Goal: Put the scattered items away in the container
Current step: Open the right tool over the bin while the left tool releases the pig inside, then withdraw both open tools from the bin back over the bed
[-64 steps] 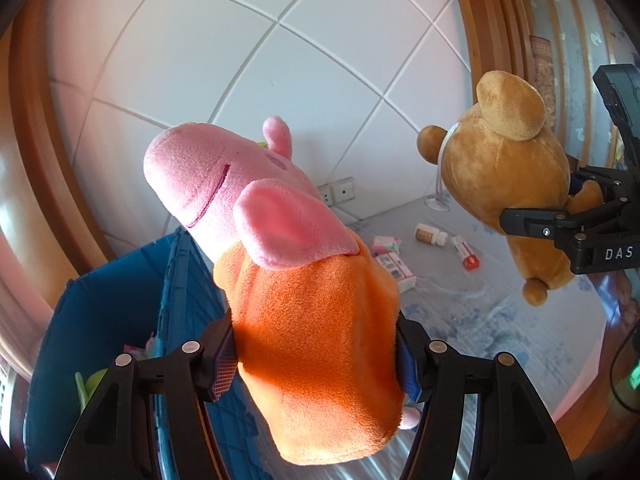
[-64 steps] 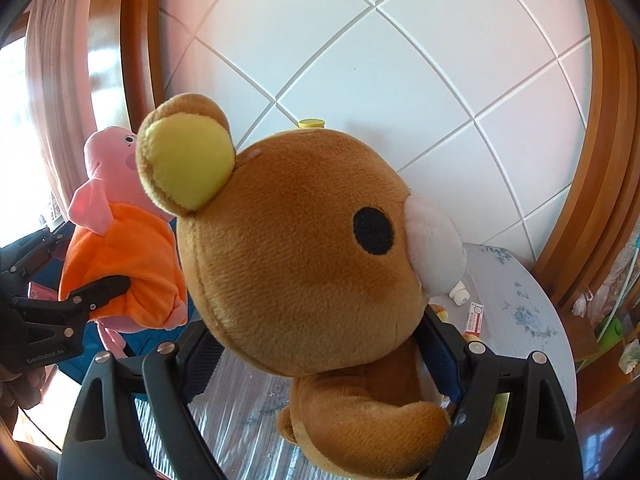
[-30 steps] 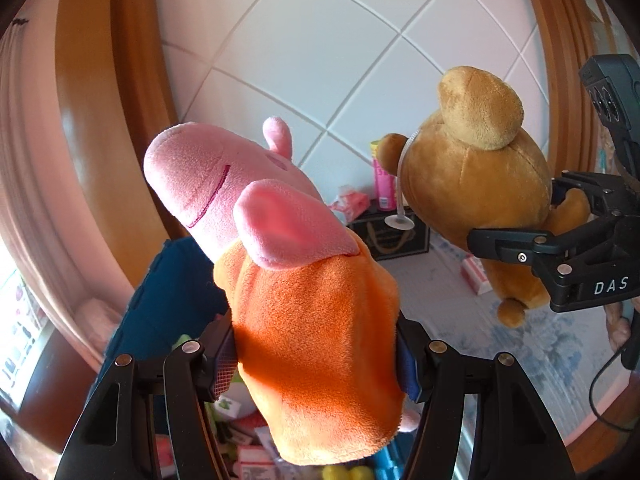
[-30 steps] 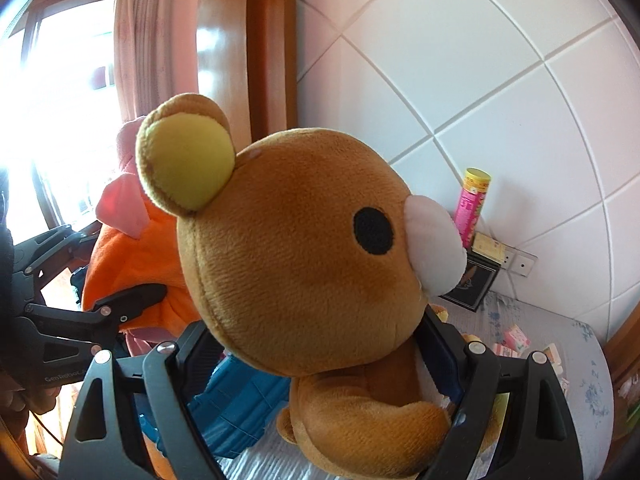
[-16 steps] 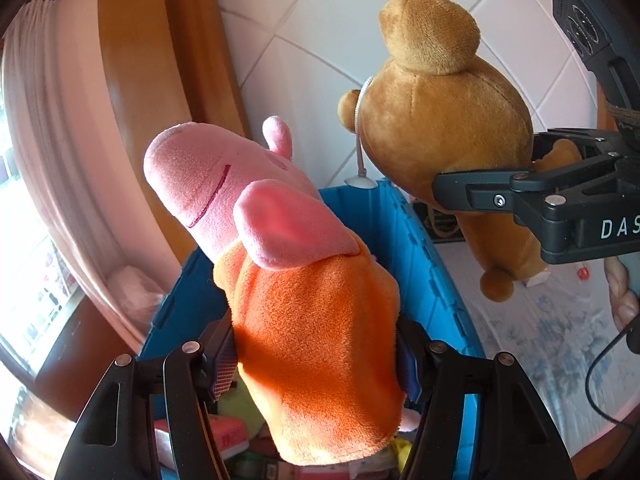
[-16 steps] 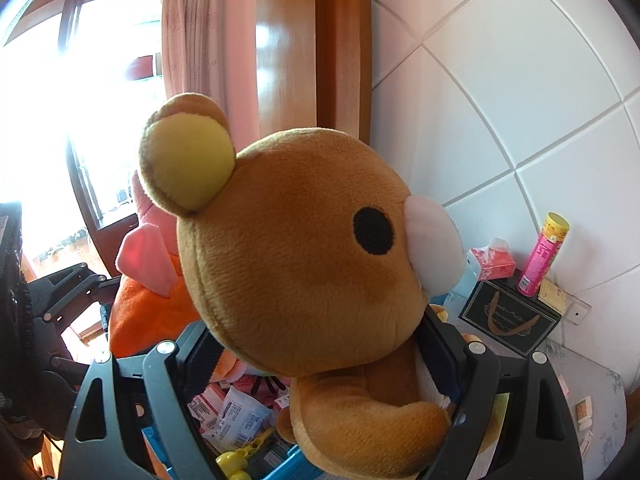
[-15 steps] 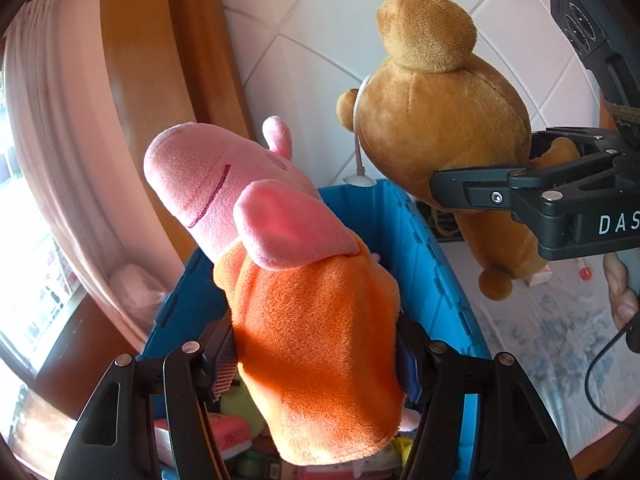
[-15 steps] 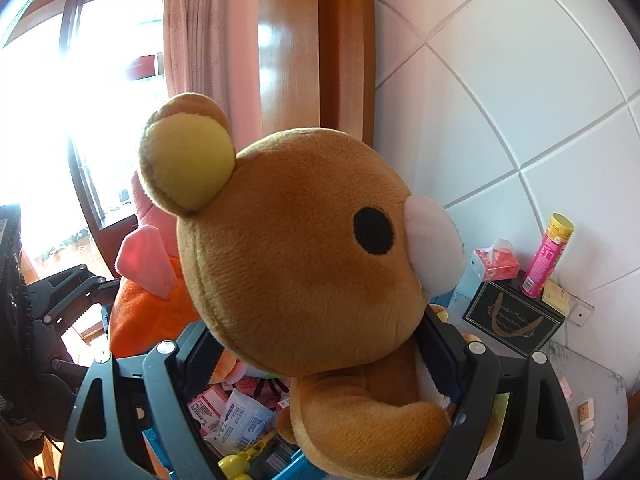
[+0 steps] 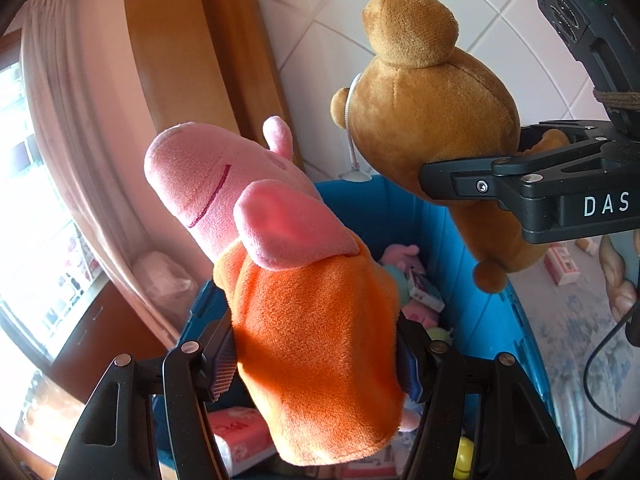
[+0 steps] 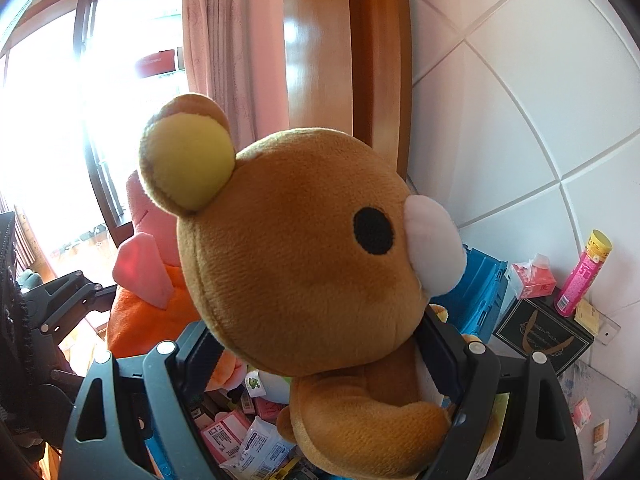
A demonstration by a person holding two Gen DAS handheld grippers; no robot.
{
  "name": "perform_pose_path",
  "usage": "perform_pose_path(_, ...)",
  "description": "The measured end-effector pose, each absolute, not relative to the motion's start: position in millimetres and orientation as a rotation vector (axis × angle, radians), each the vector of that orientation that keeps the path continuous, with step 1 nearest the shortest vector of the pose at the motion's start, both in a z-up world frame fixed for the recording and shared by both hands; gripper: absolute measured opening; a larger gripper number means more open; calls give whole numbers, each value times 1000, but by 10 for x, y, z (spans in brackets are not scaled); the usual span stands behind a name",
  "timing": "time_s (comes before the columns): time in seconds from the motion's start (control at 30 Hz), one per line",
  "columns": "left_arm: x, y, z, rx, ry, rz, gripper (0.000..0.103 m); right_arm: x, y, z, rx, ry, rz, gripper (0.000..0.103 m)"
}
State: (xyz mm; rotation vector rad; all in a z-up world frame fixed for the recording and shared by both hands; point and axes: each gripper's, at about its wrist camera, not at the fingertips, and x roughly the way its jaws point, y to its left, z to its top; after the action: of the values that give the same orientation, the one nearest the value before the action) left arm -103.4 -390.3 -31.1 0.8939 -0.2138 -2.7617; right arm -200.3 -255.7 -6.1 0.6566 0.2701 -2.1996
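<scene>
My left gripper is shut on a pink pig plush in an orange dress and holds it above the open blue crate. My right gripper is shut on a brown bear plush, also over the crate. The bear hangs to the right of the pig in the left wrist view, clamped by the right gripper. The pig shows behind the bear at the left in the right wrist view.
The crate holds small boxes, packets and a small pig toy. A black box, a tissue pack and a pink tube stand by the tiled wall. Small boxes lie on the floral tabletop. A curtain and window are at the left.
Both grippers have swung left with their plush toys, from over the table to above the blue crate. Both grips are unchanged.
</scene>
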Motion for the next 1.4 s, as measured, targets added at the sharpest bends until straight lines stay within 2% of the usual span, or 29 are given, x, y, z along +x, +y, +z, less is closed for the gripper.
perform_pose_path(0.23,-1053,-4002,-366,899,-204,-2752,64,-2053,-2631,-21,664,258,-2185,86)
perform_pose_path(0.33,-1024,-4045,-358,879,-179,-2759,69,-2061,-2643,-20,667,249,-2187,88)
perform_pose_path(0.37,-998,-4058,-343,860,-171,-2766,76,-2057,-2638,-16,659,244,-2191,90)
perform_pose_path(0.4,-969,-4058,-325,829,-165,-2769,87,-2048,-2639,-9,645,250,-2206,99)
perform_pose_path(0.47,-947,-4058,-304,802,-167,-2755,103,-2042,-2641,11,628,264,-2231,103)
perform_pose_path(0.73,-936,-4195,-373,868,-81,-2718,102,-1982,-2422,96,588,202,-2264,103)
perform_pose_path(0.8,-937,-3914,-260,862,-77,-2719,102,-1948,-2377,83,595,197,-2271,103)
perform_pose_path(1.4,-738,-3536,-115,806,-78,-2737,102,-1352,-1763,8,632,160,-2417,103)
